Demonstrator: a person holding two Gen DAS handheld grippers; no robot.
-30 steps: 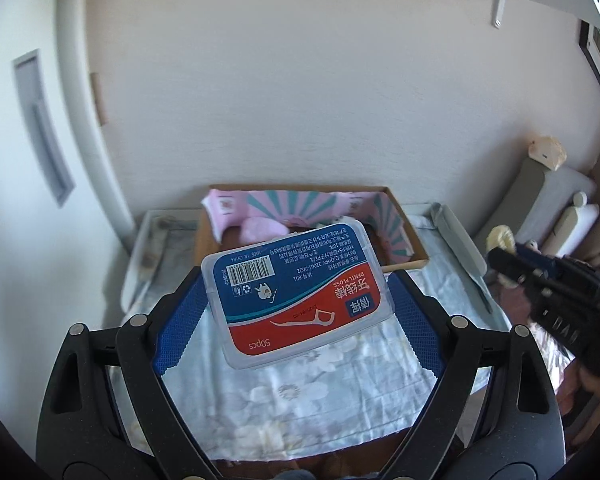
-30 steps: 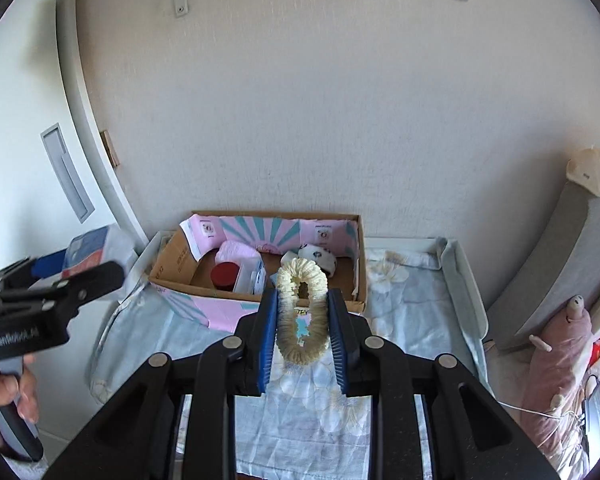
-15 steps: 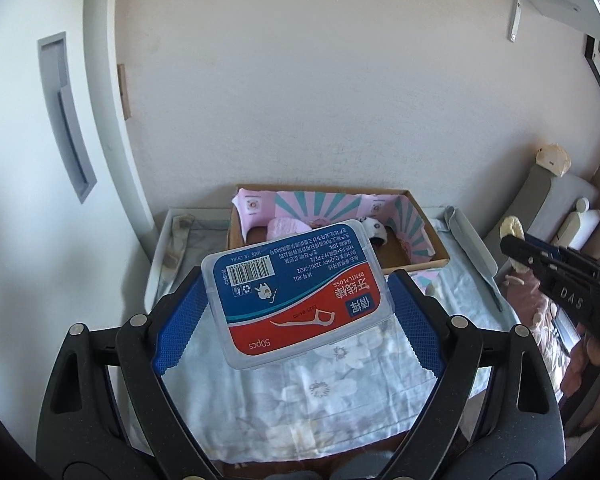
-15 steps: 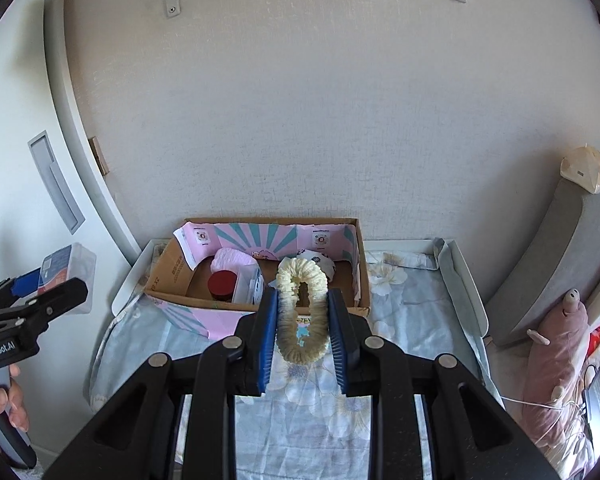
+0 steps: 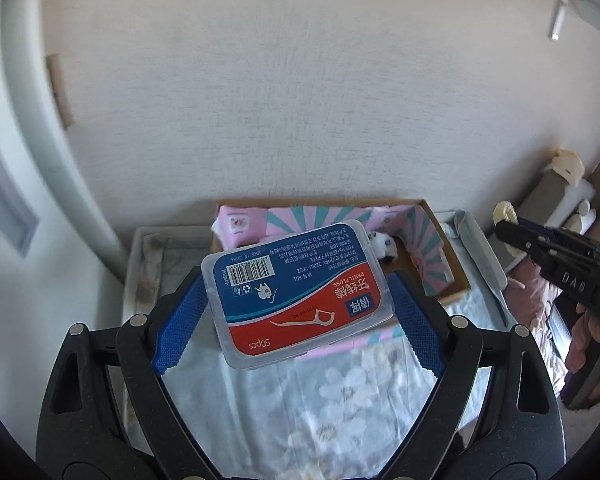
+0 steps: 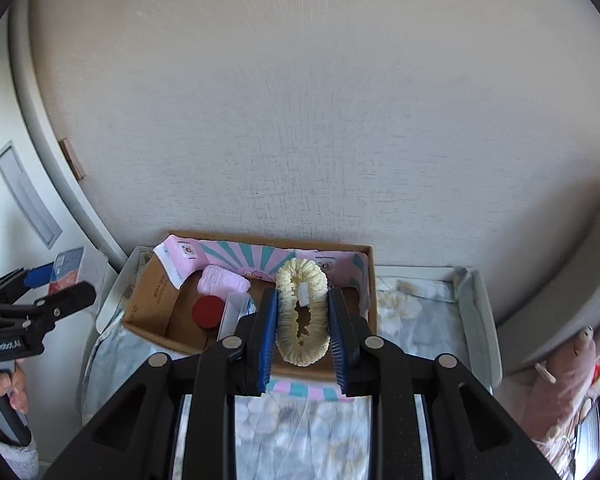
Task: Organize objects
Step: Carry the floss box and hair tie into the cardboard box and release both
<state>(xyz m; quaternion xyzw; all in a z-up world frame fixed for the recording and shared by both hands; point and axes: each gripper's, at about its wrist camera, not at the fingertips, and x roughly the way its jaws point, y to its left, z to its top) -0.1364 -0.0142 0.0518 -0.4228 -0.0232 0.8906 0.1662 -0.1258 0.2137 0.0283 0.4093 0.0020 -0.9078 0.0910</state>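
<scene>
The floss box [image 5: 298,294] hides the middle of the carton [image 5: 452,276] behind it and part of the tray's [image 5: 134,264] flowered cloth. In the right wrist view the scrunchie [image 6: 302,312] and the right gripper [image 6: 303,334] cover the carton's near right corner. The hand [image 6: 4,386] at the left edge is cut off. The box's small print is too fine to read.

Place: a home bedroom.
Lower centre: floral sheet [image 5: 300,408] over a low bed.
Right edge: grey cushion [image 6: 560,300], pink soft toy [image 6: 572,376].
Behind: textured wallpaper [image 6: 300,120].
</scene>
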